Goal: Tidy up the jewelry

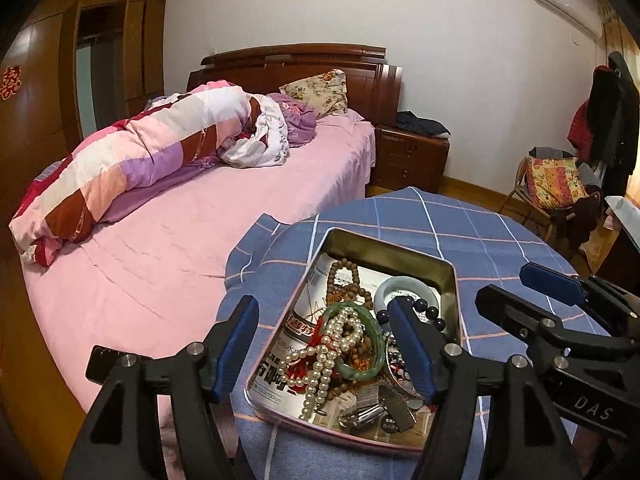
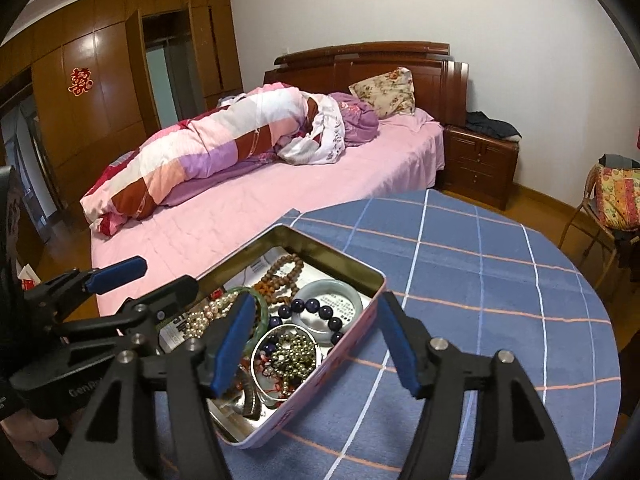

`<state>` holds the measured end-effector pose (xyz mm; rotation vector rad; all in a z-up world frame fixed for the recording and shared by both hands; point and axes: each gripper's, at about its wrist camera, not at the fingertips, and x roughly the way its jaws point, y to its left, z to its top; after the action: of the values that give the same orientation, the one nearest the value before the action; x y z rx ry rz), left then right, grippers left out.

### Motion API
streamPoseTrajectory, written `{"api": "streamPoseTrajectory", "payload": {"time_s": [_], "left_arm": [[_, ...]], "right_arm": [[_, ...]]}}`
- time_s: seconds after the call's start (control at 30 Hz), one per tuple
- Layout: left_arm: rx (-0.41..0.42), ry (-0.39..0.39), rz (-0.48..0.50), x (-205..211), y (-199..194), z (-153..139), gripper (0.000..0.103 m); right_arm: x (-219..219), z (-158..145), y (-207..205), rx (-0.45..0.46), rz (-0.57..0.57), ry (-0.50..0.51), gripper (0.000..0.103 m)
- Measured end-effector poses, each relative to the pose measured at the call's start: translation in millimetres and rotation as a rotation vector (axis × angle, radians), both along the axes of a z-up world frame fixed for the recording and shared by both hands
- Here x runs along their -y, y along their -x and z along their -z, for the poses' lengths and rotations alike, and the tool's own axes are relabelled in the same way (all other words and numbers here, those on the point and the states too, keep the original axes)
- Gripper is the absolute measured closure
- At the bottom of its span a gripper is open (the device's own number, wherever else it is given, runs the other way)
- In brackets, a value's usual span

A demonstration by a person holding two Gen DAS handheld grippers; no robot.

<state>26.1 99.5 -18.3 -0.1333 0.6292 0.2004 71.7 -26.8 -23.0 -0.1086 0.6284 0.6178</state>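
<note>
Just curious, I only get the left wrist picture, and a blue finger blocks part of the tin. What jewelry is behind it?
Observer: A silver bangle, with a tangle of small brassy beads inside its ring.
Operator: And where is the other gripper pointing?
Observer: The right gripper is open and straddles the tin's pink side wall: one finger above the jewelry, the other above the blue checked tablecloth.

Bare tablecloth (image 2: 480, 280) right of the tin (image 2: 340, 260) lies open; jewelry crowds the tin.
</note>
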Motion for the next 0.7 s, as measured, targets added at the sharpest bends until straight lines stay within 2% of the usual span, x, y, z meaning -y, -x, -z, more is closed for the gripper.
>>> {"api": "streamPoseTrajectory", "payload": {"time_s": [0.7], "left_arm": [[-0.011, 0.006, -0.01, -2.4, -0.8, 4.2, 0.035]], "right_arm": [[0.2, 1.8, -1.2, -0.001, -0.002, 0.0, 0.033]]}}
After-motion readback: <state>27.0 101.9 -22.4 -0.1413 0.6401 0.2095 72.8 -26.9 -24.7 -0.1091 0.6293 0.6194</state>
